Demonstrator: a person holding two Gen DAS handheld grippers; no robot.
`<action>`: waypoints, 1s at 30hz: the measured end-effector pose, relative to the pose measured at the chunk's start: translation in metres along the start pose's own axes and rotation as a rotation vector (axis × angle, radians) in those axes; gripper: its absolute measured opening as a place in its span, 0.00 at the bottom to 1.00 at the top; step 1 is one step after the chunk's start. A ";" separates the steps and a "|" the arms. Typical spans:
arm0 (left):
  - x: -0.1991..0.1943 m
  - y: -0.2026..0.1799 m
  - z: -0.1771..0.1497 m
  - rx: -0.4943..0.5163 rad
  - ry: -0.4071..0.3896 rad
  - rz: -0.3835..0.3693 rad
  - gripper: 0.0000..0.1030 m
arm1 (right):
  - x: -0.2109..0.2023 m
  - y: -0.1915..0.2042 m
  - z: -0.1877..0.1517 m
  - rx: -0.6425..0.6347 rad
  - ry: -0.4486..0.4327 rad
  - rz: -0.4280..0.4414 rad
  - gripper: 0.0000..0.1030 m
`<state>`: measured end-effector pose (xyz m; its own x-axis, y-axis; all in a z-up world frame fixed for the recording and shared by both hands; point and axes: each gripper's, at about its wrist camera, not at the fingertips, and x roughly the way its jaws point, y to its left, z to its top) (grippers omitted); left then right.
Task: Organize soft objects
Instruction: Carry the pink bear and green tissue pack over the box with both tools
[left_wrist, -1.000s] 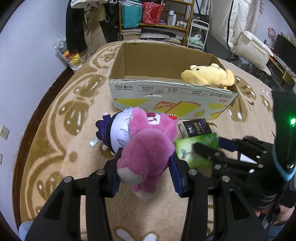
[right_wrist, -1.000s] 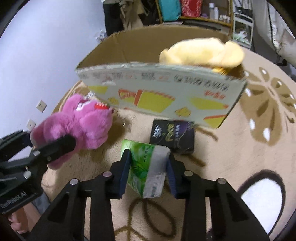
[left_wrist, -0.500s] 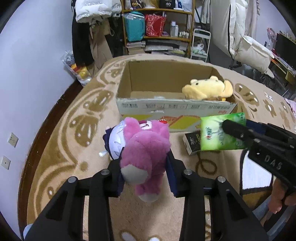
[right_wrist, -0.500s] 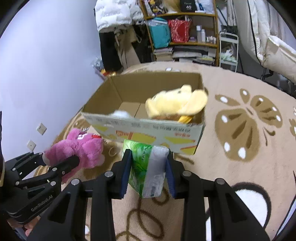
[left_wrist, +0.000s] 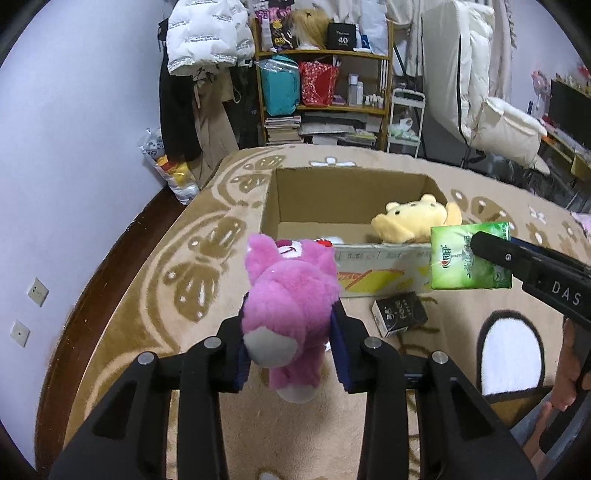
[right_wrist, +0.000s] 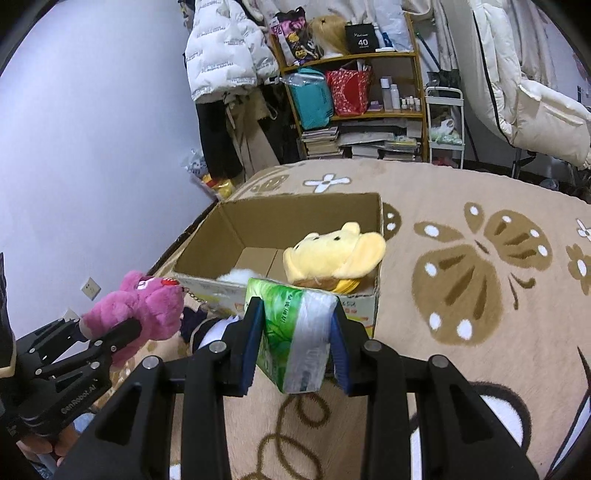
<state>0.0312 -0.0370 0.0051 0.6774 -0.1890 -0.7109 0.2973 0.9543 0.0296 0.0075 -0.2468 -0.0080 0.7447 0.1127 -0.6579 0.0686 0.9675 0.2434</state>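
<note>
Left wrist view: the left gripper (left_wrist: 291, 334) is clamped on the pink plush (left_wrist: 291, 295), held above the carpet (left_wrist: 147, 295) in front of the cardboard box (left_wrist: 369, 258).

Right wrist view: the right gripper (right_wrist: 295, 347) is clamped on the green tissue pack (right_wrist: 295, 332), just before the box's near wall; a yellow plush (right_wrist: 332, 254) lies inside.

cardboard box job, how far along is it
Done: a yellow plush sits in the cardboard box. In hand: the left gripper holds a pink plush and the right gripper a green tissue pack, both lifted short of the box. Left: dropping those in, plus a black pack and a purple-and-white plush on the rug.
</note>
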 end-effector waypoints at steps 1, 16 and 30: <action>-0.001 0.002 0.001 -0.003 -0.005 0.002 0.33 | -0.001 0.000 0.001 0.002 -0.006 0.000 0.35; -0.010 0.000 0.047 0.024 -0.160 0.084 0.33 | 0.004 0.006 0.041 -0.031 -0.083 -0.014 0.35; 0.031 -0.017 0.085 0.089 -0.173 0.108 0.34 | 0.042 -0.004 0.079 -0.080 -0.079 -0.096 0.35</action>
<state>0.1042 -0.0791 0.0422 0.8115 -0.1314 -0.5694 0.2702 0.9483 0.1663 0.0909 -0.2638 0.0192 0.7876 0.0035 -0.6161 0.0911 0.9883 0.1221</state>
